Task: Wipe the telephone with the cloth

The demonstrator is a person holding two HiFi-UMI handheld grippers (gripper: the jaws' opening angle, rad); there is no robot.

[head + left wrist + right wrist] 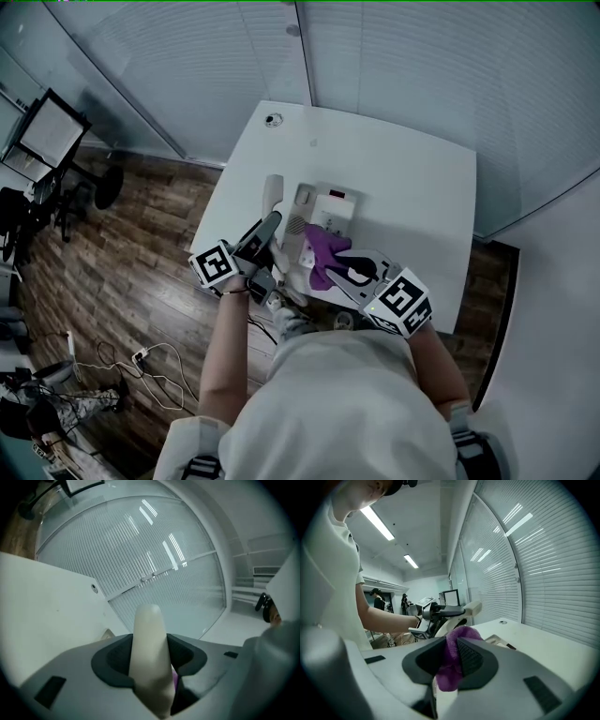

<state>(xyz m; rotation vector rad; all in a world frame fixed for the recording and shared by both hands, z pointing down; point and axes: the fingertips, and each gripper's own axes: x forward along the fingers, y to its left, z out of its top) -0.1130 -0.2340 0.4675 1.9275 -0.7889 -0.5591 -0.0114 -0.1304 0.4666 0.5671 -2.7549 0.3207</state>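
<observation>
Left gripper point(270, 225): jaws held fairly wide and clamped on the handset point(149, 644), one pad on each side. The handset is a cream, smooth plastic bar with a rounded end. It runs straight down the middle between the jaws, and the rounded end sticks out well past the tips. In the right gripper view it is held roughly level, up off the white table point(412, 187). In the head view it sits just left of the telephone base.

Telephone base point(330, 204): light grey-white, flat on the table near the person's edge, with a small dark patch on top.

Cloth point(323, 251): purple, soft and bunched. It hangs over the near right part of the base; cannot tell whether it touches.

Right gripper point(452, 656): jaws nearly together, pinching the cloth. A crumpled wad bulges up above the pads and a fold hangs below them. The gripper points toward the handset, and the cloth is near the handset but apart from it.
</observation>
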